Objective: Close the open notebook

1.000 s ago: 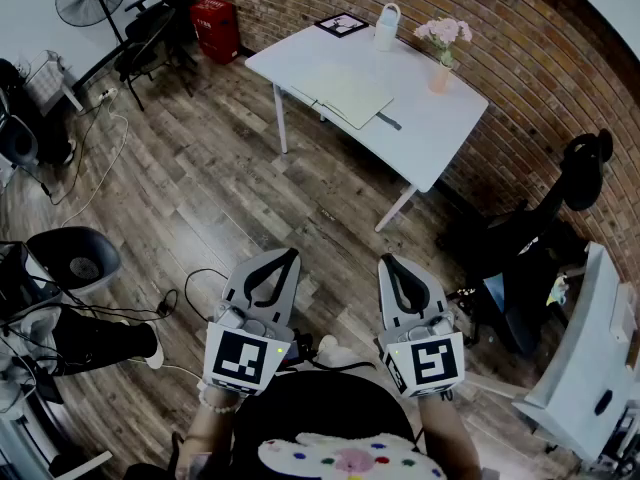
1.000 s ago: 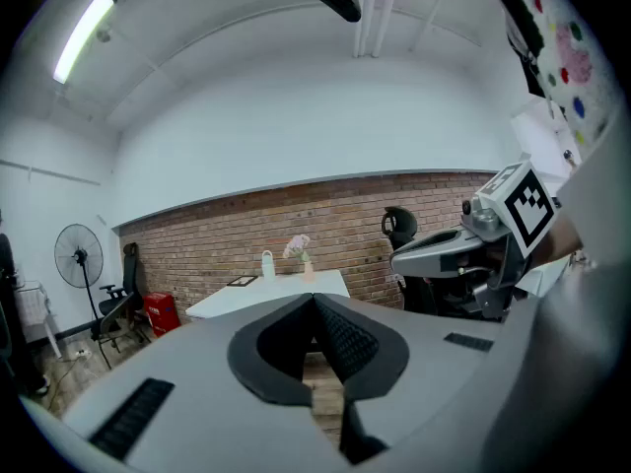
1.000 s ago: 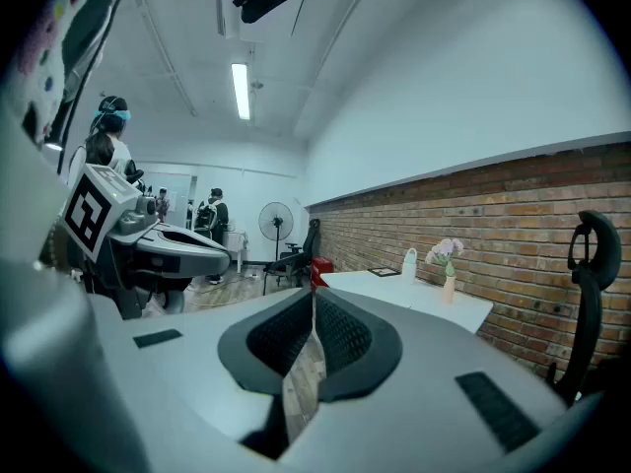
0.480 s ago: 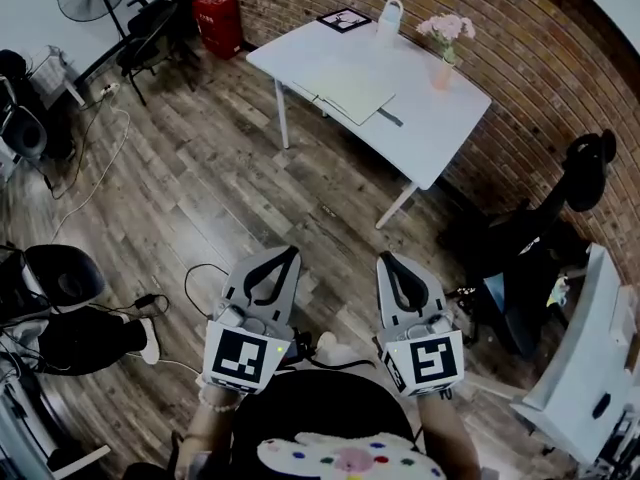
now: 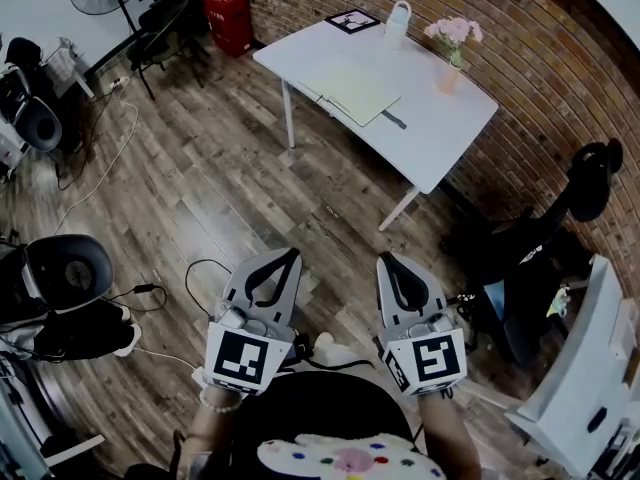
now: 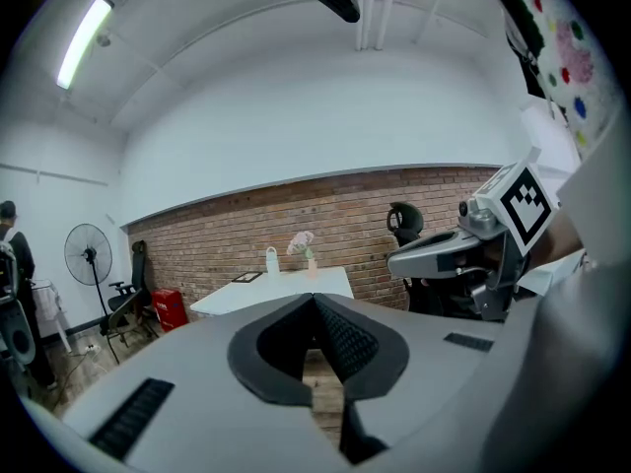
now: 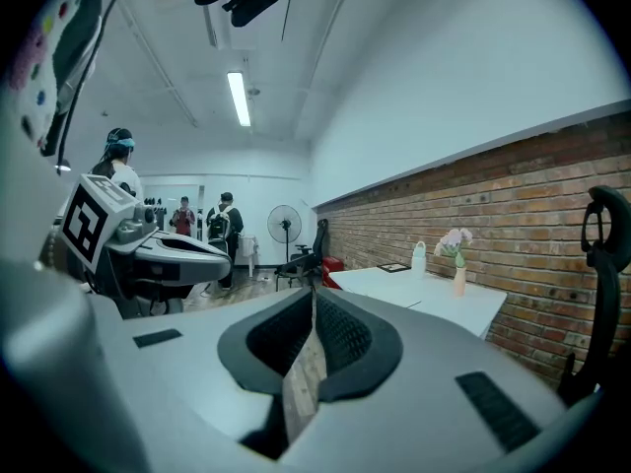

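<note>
Holding the left gripper (image 5: 291, 253) at seven o'clock in the head view, jaws pressed together on nothing. Holds the right gripper (image 5: 384, 258) at five o'clock, jaws likewise closed but for a sliver, empty too. Finds the notebook (image 5: 355, 90) lying open at twelve o'clock on the white table (image 5: 440, 143), well apart from both grippers. Notes a dark pen (image 5: 392, 121) just beside its four o'clock edge, a white bottle (image 5: 397, 23) at one o'clock, a vase of pink flowers (image 5: 452, 56) at two o'clock.
</note>
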